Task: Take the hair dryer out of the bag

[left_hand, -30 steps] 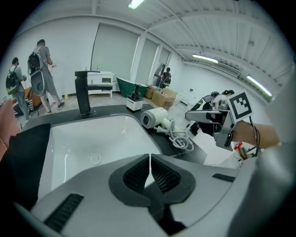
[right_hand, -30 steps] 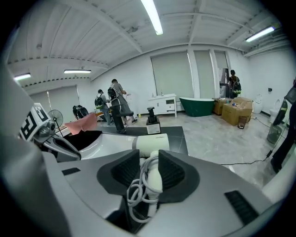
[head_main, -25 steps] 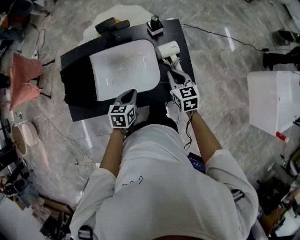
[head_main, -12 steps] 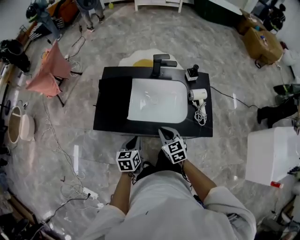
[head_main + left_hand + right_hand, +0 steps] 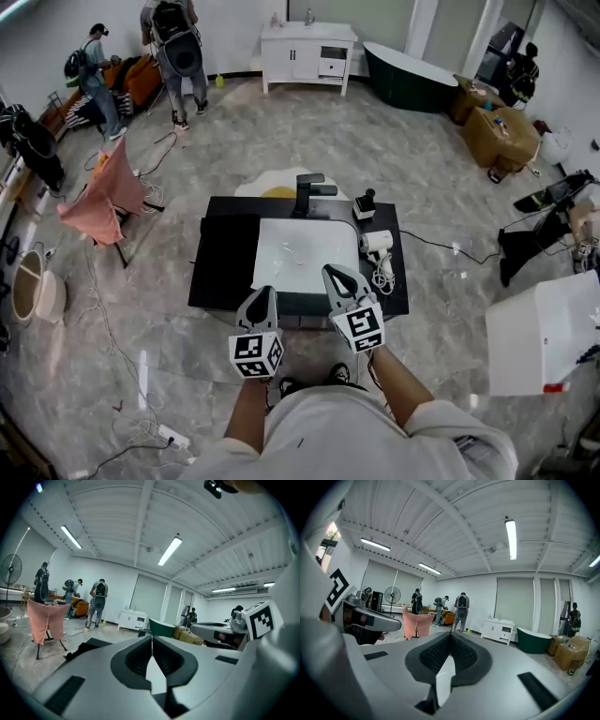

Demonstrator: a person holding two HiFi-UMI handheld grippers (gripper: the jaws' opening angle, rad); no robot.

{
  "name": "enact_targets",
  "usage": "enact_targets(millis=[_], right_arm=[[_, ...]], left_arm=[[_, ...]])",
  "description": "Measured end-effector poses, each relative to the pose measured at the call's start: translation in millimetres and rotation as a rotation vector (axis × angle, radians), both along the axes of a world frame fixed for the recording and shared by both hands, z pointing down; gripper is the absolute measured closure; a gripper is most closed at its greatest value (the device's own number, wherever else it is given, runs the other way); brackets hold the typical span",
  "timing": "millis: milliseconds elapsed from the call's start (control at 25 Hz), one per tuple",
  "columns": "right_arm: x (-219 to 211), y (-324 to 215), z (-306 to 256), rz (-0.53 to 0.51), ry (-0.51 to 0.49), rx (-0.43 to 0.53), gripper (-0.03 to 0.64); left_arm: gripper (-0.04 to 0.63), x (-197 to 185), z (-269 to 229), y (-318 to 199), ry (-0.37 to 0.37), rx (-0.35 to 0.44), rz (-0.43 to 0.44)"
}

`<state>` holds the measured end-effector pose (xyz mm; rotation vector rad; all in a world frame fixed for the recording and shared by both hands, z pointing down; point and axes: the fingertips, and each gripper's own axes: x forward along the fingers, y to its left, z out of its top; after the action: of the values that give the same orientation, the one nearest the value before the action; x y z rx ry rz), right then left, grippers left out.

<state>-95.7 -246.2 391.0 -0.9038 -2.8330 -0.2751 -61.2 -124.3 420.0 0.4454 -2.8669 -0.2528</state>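
Note:
The white hair dryer lies on the right end of the black counter, its cord coiled beside it. A black bag lies flat on the counter's left end, next to the white sink. My left gripper and right gripper are held side by side in the air in front of the counter's near edge, both shut and holding nothing. In the left gripper view the left gripper points level across the room with its pads together. The right gripper looks the same in its own view.
A black faucet and a small black-and-white device stand at the counter's back. A pink cloth on a stand is at left, a white box at right. People, a white cabinet and a dark tub are far back.
Both grippers have lifted up and back from the counter and now point level. The head view has tipped up from the counter to take in the whole room.

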Motion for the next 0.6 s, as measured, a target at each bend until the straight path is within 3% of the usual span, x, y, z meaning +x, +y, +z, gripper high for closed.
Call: enact_targets(millis=[160, 320, 600], right_arm=[[8, -30, -28, 0.013, -0.046, -0.019, 0.621], [16, -52, -33, 0.030, -0.041, -0.034, 0.620], [18, -71, -32, 0.027, -0.053, -0.035, 0.620]], left_arm=[[0.572, 2, -35, -35, -0.092, -0.017, 0.076], [0.572, 2, -45, -51, -0.095, -0.008, 0.043], [0.572, 4, -50, -66, -0.121, -0.060, 0.023]])
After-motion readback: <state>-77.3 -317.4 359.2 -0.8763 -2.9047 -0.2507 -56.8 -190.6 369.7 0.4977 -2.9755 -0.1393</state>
